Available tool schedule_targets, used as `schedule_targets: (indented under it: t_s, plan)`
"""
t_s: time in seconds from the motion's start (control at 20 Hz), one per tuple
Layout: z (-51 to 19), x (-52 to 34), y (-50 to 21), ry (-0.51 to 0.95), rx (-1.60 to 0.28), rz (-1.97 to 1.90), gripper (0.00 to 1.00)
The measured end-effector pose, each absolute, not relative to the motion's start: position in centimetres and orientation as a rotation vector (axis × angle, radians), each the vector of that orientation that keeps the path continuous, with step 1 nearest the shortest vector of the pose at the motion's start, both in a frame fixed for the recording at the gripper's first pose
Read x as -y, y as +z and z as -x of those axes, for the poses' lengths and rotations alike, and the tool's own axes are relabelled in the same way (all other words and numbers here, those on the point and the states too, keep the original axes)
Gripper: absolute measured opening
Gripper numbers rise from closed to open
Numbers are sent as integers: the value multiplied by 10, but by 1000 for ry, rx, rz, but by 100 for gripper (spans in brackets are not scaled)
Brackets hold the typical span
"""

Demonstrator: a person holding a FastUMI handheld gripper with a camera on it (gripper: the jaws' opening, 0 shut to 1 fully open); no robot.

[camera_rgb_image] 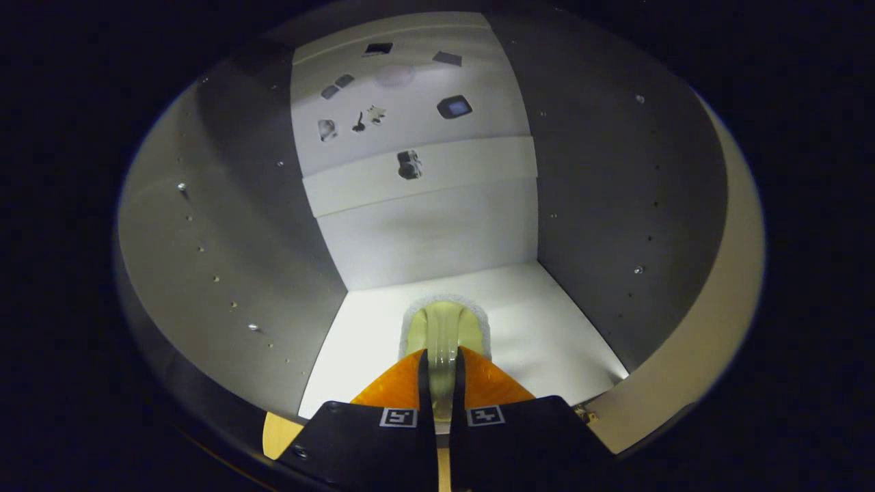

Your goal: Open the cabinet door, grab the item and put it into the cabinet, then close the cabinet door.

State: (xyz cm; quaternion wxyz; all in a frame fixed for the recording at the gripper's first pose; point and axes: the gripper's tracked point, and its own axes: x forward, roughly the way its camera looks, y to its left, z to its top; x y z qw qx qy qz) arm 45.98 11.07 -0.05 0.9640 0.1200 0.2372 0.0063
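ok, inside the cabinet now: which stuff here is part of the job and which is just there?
Job:
- gripper, fingers shut on the pale brush-like item
- cabinet floor, with the item's head over it
- cabinet side walls

Just there:
- rows of shelf-pin holes and screws in the side walls
- small dark cutouts in the back panel

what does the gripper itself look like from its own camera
The hand-held gripper has two wedge-shaped fingers that taper to narrow tips, standing close together. Each runs back into a broad black body. A small square black-and-white marker sits on each side where finger meets body. No cable or sleeve can be seen.
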Motion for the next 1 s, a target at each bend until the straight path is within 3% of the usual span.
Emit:
schedule_targets:
  t_s: [0.25,0.55,0.65,0.8,0.95,1.0]
  plan:
    - [-476,-105,-11,-11,-487,-257,12]
    - [-484,-98,-14,-40,-485,-271,24]
    - [-485,-99,-14,-36,-479,-270,43]
    - [-484,-97,-1,-34,-434,-262,61]
    - [-479,-97,10,-32,-392,-231,97]
    - [-478,-98,13,-29,-374,-217,98]
